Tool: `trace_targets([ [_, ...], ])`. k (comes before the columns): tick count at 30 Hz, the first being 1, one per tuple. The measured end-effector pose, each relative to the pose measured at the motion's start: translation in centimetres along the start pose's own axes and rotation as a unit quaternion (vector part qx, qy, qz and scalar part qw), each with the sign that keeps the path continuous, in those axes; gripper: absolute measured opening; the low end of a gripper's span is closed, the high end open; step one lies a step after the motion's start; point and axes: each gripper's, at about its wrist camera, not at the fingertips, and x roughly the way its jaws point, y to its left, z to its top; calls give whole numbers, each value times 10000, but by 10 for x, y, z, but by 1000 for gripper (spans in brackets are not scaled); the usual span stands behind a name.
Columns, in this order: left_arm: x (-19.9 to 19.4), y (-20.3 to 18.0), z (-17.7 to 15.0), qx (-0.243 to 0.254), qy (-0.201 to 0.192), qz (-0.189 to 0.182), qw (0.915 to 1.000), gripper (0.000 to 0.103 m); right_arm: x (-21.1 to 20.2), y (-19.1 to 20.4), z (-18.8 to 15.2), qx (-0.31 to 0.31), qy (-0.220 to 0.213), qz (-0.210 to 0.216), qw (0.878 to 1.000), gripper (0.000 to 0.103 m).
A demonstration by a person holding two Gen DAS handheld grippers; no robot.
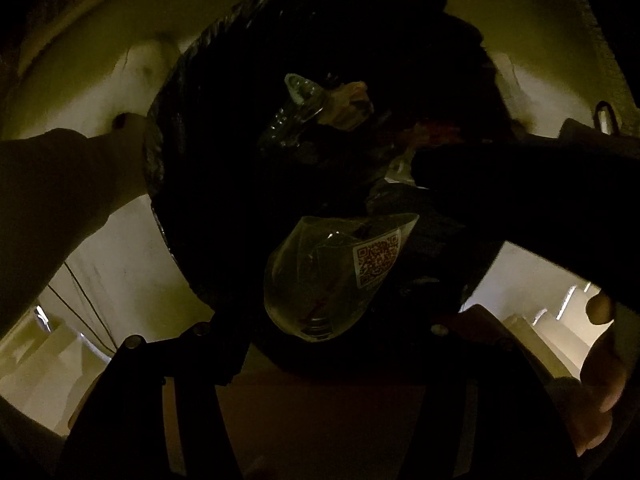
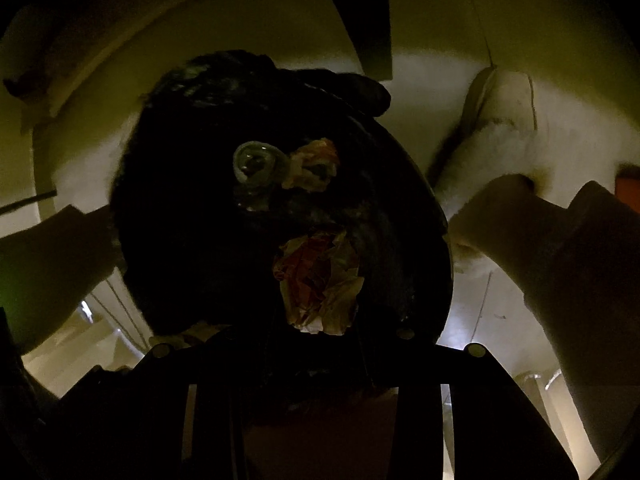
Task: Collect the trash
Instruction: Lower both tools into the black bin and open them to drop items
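A round bin lined with a black bag [image 1: 160,160] [image 2: 132,168] lies right below both grippers, which point down into it. My left gripper [image 1: 328,304] is shut on a clear plastic bottle [image 1: 320,276] with a QR-code label, held over the bin's near side. My right gripper [image 2: 320,316] is shut on a crumpled red-and-tan paper wrapper [image 2: 320,276]. Deeper in the bin lie another clear bottle [image 1: 298,98] [image 2: 256,164] and a second crumpled wrapper [image 1: 348,106] [image 2: 314,164]. The fingers of both grippers are dark and hard to make out.
The light is very dim. Pale floor [image 1: 120,248] surrounds the bin. A pale shoe [image 2: 500,120] stands on the floor beyond the bin's right side. A person's hand [image 1: 600,320] shows at the right edge. Thin cables [image 1: 80,300] run across the floor at the left.
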Motion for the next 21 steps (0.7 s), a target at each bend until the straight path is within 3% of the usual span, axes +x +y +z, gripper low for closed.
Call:
trace_targets([
  [1, 1, 1, 1, -19, -7, 38, 10000, 61, 1, 1, 1, 13, 6, -2, 10000, 35],
  [3, -1, -1, 0, -41, -19, 98, 9999, 86, 0, 1, 2, 31, -20, -38, 10000, 38],
  [5, -3, -2, -1, -30, -57, 154, 9999, 93, -2, 2, 2, 69, -57, -69, 9999, 56],
  [6, -4, -3, -1, -16, -79, 183, 9998, 95, -4, 2, 2, 94, -117, -103, 9998, 68],
  [10, -15, -3, -4, -9, -211, 184, 9996, 97, -18, -3, 0, 158, -327, -132, 9993, 82],
  [17, -49, -2, -13, 2, -944, -44, 9955, 97, -58, -2, -11, 248, -859, -40, 9960, 85],
  [21, -73, -1, -27, 45, -1509, 4, 9885, 97, -83, -11, -21, 212, -1330, -260, 9905, 86],
])
